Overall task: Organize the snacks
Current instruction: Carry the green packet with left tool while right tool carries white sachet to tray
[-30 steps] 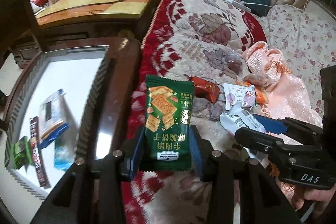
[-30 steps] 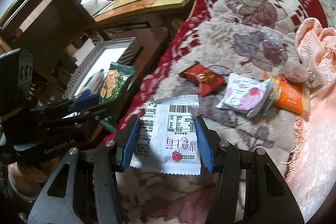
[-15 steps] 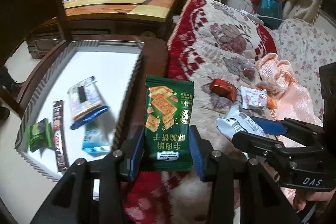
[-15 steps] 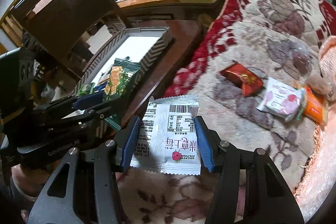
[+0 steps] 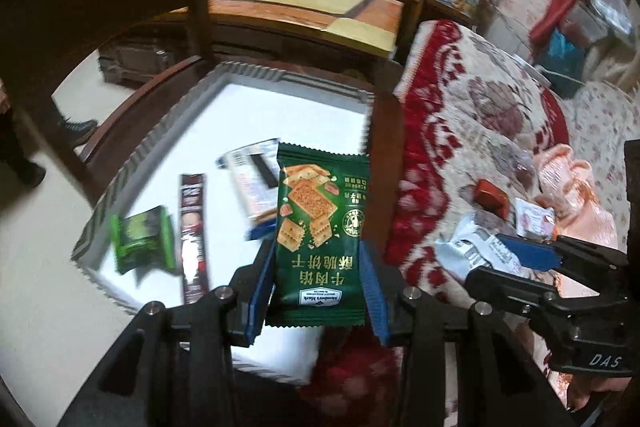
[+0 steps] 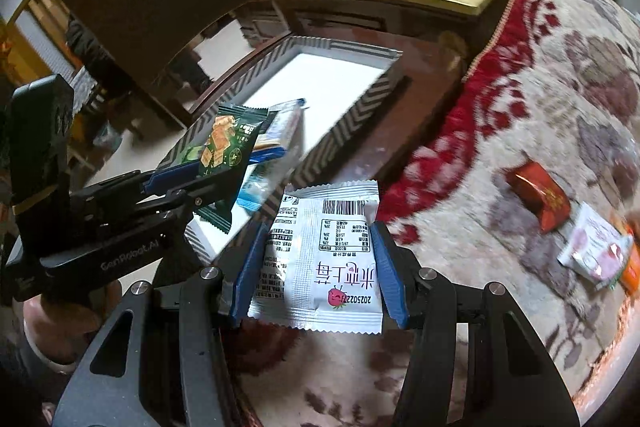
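Left gripper (image 5: pixel 318 287) is clamped on a green cracker packet (image 5: pixel 322 231), held over the near edge of the white tray (image 5: pixel 304 115). Right gripper (image 6: pixel 316 267) is closed on a white strawberry packet (image 6: pixel 324 251), held just beside the tray's patterned rim, above the floral blanket (image 6: pixel 540 99).

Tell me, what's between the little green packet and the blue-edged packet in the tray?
A long dark stick packet lies between the green packet and blue-edged packet, in the left wrist view.
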Motion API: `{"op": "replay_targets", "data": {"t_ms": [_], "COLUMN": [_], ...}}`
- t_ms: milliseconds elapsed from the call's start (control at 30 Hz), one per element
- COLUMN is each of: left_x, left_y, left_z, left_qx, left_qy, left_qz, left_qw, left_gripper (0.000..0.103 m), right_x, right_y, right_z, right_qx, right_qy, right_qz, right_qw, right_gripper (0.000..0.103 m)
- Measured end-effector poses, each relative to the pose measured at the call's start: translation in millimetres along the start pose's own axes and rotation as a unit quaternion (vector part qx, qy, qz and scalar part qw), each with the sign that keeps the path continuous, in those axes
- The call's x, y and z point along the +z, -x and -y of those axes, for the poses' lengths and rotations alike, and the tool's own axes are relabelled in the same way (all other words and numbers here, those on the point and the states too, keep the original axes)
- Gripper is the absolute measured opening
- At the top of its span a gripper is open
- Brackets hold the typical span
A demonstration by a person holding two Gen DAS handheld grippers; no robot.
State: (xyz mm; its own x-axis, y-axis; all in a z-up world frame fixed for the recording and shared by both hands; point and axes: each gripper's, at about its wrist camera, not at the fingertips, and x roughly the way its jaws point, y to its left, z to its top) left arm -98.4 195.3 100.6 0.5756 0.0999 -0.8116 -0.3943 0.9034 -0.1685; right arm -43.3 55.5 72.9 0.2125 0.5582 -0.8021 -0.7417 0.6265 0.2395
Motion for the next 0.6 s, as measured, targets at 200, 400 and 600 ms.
{"op": "replay_targets", "data": {"t_ms": [200, 400, 600], "left_x": [-2.6, -4.5, -5.4], "left_y": [-3.3, -4.2, -3.9], "left_z": [-32.3, -49.4, -62.7], "left_qx": [0.016, 0.026, 0.034], "left_qy": [0.036, 0.051, 0.061], "left_qz": [-0.006, -0.007, -0.008], "left_qw": [0.9992, 0.9984, 0.9976], "left_gripper": [0.044, 0.044, 0.044], "right_x": [12.5, 19.6, 29.0], "right_y": [-19.1, -34.2, -44.9], "right_z": [-17.8, -32.5, -45.4], "right_qx": [0.008, 0.013, 0.023], "right_qy": [0.022, 0.037, 0.05], "right_qz": [-0.014, -0.027, -0.036], "right_qw": [1.0, 0.999, 0.998], "right_gripper": [0.052, 0.052, 0.052]}}
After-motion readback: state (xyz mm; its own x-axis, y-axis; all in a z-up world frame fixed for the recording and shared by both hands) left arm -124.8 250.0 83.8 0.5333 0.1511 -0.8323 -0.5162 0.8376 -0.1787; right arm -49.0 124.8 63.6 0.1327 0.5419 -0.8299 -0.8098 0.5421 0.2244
